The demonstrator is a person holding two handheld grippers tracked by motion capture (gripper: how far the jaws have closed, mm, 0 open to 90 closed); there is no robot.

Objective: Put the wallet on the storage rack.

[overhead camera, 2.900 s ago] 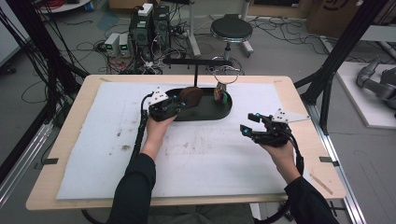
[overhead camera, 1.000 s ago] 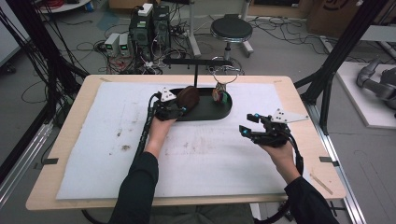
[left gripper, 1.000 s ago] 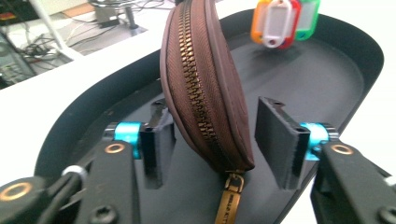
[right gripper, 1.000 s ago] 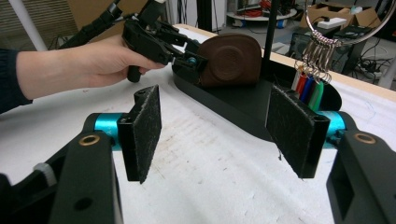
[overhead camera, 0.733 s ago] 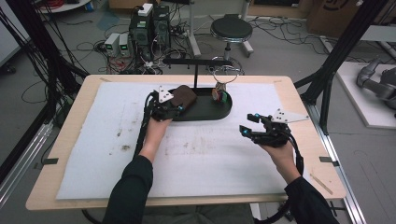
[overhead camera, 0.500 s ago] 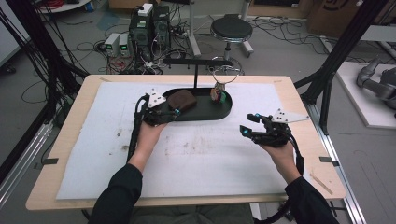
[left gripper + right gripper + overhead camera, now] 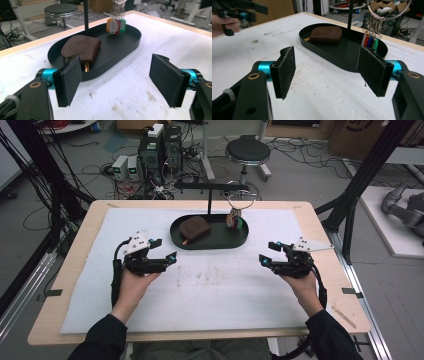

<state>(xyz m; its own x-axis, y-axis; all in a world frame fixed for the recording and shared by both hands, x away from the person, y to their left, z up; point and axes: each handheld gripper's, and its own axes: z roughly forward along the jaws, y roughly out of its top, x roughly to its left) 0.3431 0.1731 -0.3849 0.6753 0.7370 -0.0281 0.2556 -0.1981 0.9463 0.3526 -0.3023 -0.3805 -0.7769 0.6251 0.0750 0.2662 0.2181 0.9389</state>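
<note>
Brown pouch point(image 7: 194, 227) lies flat in the left half of the black oval tray point(image 7: 240, 241), zipper pull toward the near rim; looks set down there for keeping. At its 3 o'clock, coloured key tags point(image 7: 236, 221) hang from a ring on the tray's stand (off the floor, easy to grab). Left gripper point(image 7: 170, 259), at the tray's 8 o'clock, jaws just been opening, nothing between them. Right gripper point(image 7: 264, 262), at 4 o'clock, likewise spread and empty.
</note>
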